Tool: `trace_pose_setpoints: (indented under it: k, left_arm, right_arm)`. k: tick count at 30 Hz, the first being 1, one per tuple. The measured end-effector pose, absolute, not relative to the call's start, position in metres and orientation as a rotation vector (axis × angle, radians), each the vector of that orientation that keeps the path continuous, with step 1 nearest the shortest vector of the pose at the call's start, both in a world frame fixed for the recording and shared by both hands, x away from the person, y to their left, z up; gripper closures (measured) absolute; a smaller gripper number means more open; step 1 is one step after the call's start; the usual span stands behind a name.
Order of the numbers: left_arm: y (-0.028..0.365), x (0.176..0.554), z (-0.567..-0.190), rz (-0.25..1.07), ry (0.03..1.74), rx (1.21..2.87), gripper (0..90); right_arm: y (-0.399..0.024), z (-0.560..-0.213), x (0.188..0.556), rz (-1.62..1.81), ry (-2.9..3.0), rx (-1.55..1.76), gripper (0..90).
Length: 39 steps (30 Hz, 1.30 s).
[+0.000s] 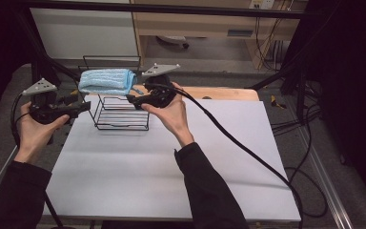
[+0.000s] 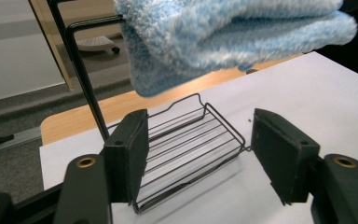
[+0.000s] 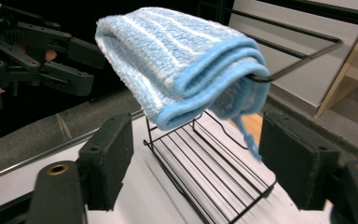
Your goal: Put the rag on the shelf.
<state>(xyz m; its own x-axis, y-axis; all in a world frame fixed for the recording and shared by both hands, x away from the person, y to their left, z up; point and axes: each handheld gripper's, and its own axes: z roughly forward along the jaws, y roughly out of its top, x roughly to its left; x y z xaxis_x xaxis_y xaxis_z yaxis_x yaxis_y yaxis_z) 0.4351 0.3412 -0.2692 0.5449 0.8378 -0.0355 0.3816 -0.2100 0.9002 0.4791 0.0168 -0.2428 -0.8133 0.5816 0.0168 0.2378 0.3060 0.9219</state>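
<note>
my left black two-jaw claw (image 1: 83, 108) sits nearest me at the table's left edge, its jaws spread apart with nothing between them. my right black two-jaw claw (image 1: 132, 100) hovers just beside the rack's right end, released as well, its pads bare.

past both claws stands the black wire rack with a low slatted shelf and a raised top rail (image 1: 122, 114) on the white sheet covering the table (image 1: 171, 171). the folded light blue fluffy towel with white stripes (image 1: 107, 81) hangs draped over that top rail, touching neither claw, above the shelf.

i judge the hanging done: the towel rests on the rail by itself and both claws have let go. what seems left is only drawing my claws clear, unless the fold needs straightening, since one end droops lower on the right.
</note>
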Motion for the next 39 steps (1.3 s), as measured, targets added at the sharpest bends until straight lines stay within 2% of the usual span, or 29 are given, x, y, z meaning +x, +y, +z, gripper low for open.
trace_pose_setpoints:
  k: [13,27,39]
  left_arm:
    - [0.334,0.422,-0.287,0.569,1.006,1.841,24.4]
    - [0.31,0.415,-0.337,0.512,1.024,1.903,11.0]
    - [0.292,0.4,-0.381,0.454,1.011,1.926,9.3]
  right_arm:
    - [-0.02,-0.254,0.466,1.418,2.267,0.751,8.1]
    - [-0.078,-0.294,0.451,1.365,2.29,0.855,4.0]
    - [-0.133,-0.34,0.428,1.321,2.3,0.956,0.8]
